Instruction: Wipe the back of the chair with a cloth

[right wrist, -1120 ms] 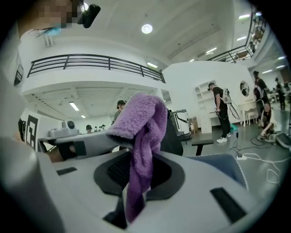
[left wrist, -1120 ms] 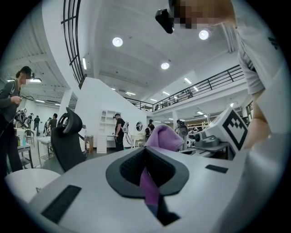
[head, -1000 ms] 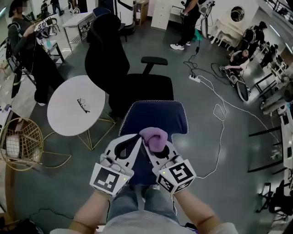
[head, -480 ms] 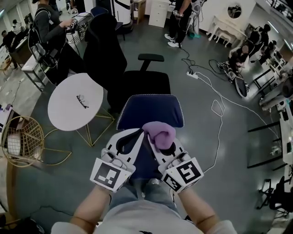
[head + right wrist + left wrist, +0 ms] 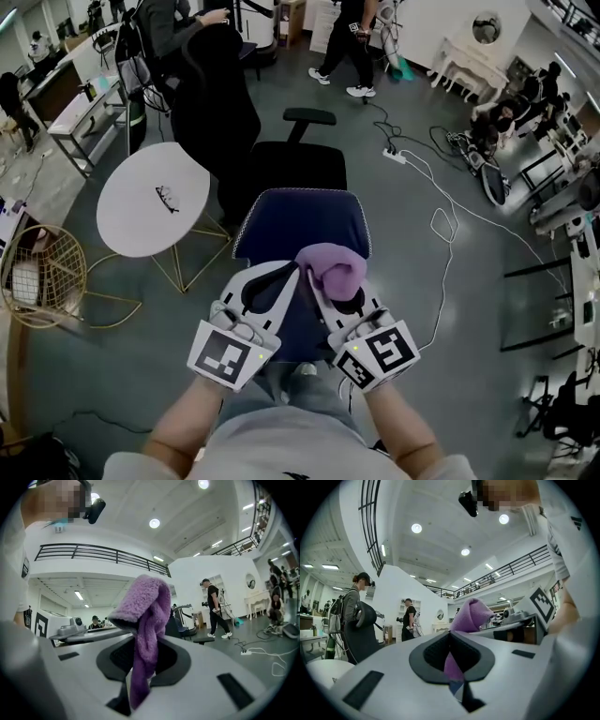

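Cloth point(image 5: 333, 265) in right gripper point(image 5: 319, 281), seemingly over the chair point(image 5: 300, 225); table point(image 5: 141, 211) at left.

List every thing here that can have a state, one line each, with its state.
Right claw: shut on the purple cloth.
Left claw: shut, tips close beside the cloth.
Purple cloth: bunched, standing up out of the right claw.
Blue chair: upright, below both claws.
Black office chair: upright, unoccupied.
Glasses: lying on the round white table.

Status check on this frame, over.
Right tool shut on purple cloth. Left tool shut beside it, seemingly empty. Cloth over blue chair, contact unclear. Nothing in the way.
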Motion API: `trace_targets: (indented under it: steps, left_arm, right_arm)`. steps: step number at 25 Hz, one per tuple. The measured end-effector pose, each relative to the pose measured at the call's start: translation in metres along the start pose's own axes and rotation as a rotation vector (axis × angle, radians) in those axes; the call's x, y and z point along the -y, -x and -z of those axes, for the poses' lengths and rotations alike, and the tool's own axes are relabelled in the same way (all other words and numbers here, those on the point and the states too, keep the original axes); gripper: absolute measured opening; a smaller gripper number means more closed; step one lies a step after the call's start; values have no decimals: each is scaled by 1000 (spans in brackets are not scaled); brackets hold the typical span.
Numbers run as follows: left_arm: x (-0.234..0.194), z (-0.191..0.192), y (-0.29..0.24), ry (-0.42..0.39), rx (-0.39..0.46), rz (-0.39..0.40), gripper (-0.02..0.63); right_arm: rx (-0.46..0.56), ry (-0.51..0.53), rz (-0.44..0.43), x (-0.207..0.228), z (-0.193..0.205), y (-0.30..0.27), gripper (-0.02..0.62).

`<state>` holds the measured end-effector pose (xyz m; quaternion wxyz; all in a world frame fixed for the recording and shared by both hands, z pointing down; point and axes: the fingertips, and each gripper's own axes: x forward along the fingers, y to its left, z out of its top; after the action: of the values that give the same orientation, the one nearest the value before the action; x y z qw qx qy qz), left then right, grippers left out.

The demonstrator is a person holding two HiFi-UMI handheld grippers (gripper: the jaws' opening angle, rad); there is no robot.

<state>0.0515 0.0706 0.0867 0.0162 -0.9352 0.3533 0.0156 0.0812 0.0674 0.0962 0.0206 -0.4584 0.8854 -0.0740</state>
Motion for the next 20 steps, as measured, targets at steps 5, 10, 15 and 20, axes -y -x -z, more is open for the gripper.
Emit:
trace_targets:
  steps: [5, 10, 15, 20]
  left_arm:
    - [6, -3, -4, -1, 12, -14, 12]
    - [11, -7, -8, 5, 18, -25, 12]
    - [18, -7, -8, -16, 14, -42, 12]
    - [24, -11, -10, -16, 23, -73, 12]
  right_arm:
    - [8, 23, -8, 8, -5, 4, 69]
    - [21, 9, -29, 16, -11, 9, 69]
    - [24, -12, -53, 16, -8, 15, 69]
    - [29, -11, -82, 18, -10, 19, 69]
